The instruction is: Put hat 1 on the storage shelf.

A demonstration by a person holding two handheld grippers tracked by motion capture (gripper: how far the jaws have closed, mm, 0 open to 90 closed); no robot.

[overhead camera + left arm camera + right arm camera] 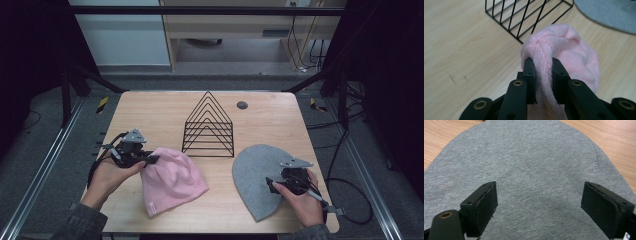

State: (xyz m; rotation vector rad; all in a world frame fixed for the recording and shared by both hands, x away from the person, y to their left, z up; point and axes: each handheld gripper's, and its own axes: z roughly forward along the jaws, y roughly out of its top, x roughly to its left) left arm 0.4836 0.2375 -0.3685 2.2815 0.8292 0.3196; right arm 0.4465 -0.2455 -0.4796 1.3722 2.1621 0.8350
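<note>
— Where is the pink knit beanie [172, 181] lying, and what is holding it?

— It is lying on the wooden table [150, 112], toward the near left, with its cuff end pointing at the near edge and a small white label showing by that cuff. Its crown end is being pinched by the left gripper [150, 160], which is coming in from the left side in the person's left hand [107, 177]. In the left gripper view the jaws are clamping a bunched fold of pink knit between them, and the fabric is puckering into a knot just beyond the tips.

— And the grey beanie [257, 175]?

— It is lying flat on the near right of the table, rounded crown pointing away from the person. The right gripper [271, 184] is sitting over its near right part, held by the right hand [302, 200]. In the right gripper view the jaws are standing wide apart with nothing between them, and grey jersey is spreading out beneath and ahead of them. I cannot tell whether the tips are touching the cloth.

— What is standing between the two hats?

— A black wire rack [209, 127] with triangular hoops is standing upright farther back, near the table's middle, just beside the pink beanie's crown. A small dark round cap [242, 105] is sitting in the tabletop behind it.
</note>
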